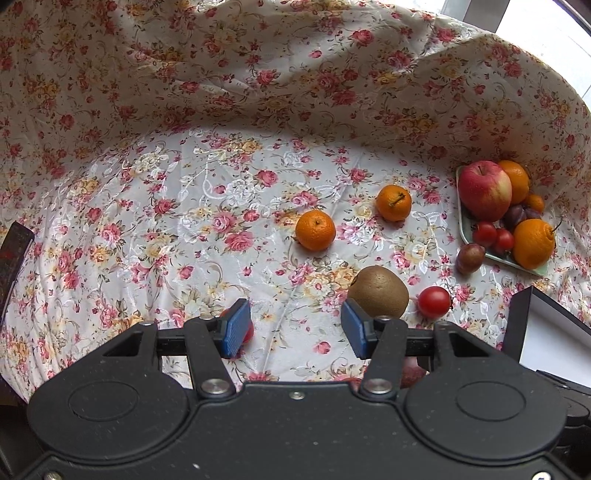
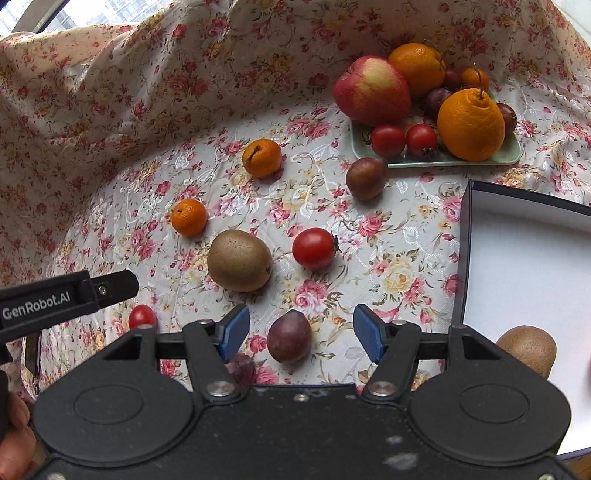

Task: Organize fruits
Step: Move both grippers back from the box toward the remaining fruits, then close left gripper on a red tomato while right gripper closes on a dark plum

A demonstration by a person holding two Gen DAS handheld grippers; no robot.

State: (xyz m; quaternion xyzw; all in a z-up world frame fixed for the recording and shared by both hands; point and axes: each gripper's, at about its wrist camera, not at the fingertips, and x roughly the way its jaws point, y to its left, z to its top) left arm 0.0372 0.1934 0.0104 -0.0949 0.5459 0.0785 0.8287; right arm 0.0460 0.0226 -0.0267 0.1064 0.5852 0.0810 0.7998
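Floral cloth covers the desk [image 2: 388, 240]. A green tray [image 2: 511, 153] holds an apple, oranges, tomatoes and plums. Near the tray, loose fruit remains unsorted — two mandarins, a kiwi [image 2: 239, 260], tomatoes, plums. Both the left gripper [image 1: 291, 328] and right gripper [image 2: 301, 334] hang released and empty.

1. Bright daylight in both views. It enters from a window [image 2: 55, 14] at the upper left of the right wrist view and from a bright strip [image 1: 535, 33] at the upper right of the left wrist view.
2. Shadows are soft; each fruit throws a faint one onto the floral cloth [image 1: 184, 229].
3. The cloth's satin weave shows pale sheen across the worktop.
4. The white box interior [image 2: 524, 266] is nearly blown out.
5. Strong fisheye bending: cloth edges curve, corners darken.
6. Fruit is sharp; the plum [image 2: 242, 367] behind the near fingers is blurred.
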